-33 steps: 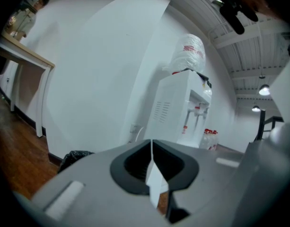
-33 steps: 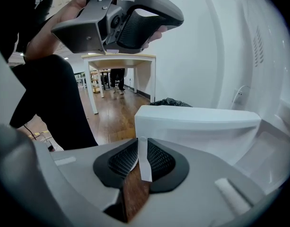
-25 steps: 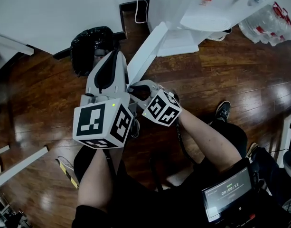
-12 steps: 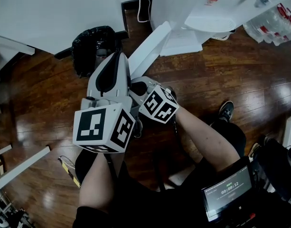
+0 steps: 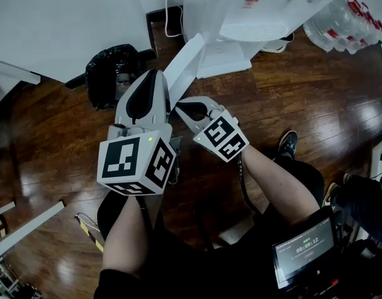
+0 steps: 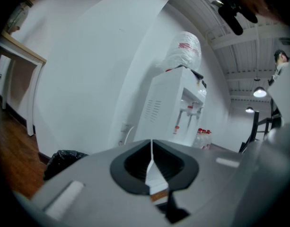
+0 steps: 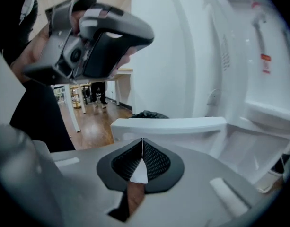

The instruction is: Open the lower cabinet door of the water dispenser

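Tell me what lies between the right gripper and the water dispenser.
The swung-open lower cabinet door, seen in the head view and right gripper view.

Water dispenser (image 5: 240, 27) w/ top past head view's upper edge, near end of cabinet door (image 5: 186, 62) behind left gripper (image 5: 154, 76)

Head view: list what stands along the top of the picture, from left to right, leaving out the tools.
black bin bag -> cabinet door, swung open -> water dispenser -> pack of water bottles
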Tool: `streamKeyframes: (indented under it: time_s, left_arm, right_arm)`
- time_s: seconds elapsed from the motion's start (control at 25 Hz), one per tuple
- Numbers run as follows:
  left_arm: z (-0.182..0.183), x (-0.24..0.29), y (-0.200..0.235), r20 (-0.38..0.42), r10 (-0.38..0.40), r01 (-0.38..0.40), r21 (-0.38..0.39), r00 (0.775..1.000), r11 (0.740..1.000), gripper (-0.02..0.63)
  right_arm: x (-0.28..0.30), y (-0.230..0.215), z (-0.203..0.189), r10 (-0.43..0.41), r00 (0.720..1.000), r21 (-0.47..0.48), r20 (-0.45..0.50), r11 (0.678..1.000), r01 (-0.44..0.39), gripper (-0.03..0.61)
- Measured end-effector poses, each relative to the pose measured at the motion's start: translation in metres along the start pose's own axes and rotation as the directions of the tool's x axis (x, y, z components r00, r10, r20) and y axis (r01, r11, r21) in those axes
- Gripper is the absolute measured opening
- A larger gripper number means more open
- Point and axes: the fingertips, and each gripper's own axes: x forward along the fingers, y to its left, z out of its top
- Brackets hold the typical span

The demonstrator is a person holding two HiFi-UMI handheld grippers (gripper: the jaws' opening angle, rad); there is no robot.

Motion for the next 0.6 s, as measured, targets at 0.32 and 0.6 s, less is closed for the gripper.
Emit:
streamKeyframes:
  time_s: [0.32, 0.6]
  left_arm:
    - [-0.023, 0.026, -0.096, -0.044, -0.151, 0.152, 0.026, 0.988, 0.988, 0.029]
    - [-0.055, 0.029, -0.178, -0.107, -0.259, 0.272, 0.125, 0.96, 0.954, 0.029]
  right_arm:
    - [-0.156, -0.109, 0.05, -0.363, 0.905, 0.203, 0.223, 0.925, 0.321, 0.005]
    - [-0.269, -0.132, 0.083, -0.527, 0.775, 0.33, 0.35, 0.843, 0.425, 0.005]
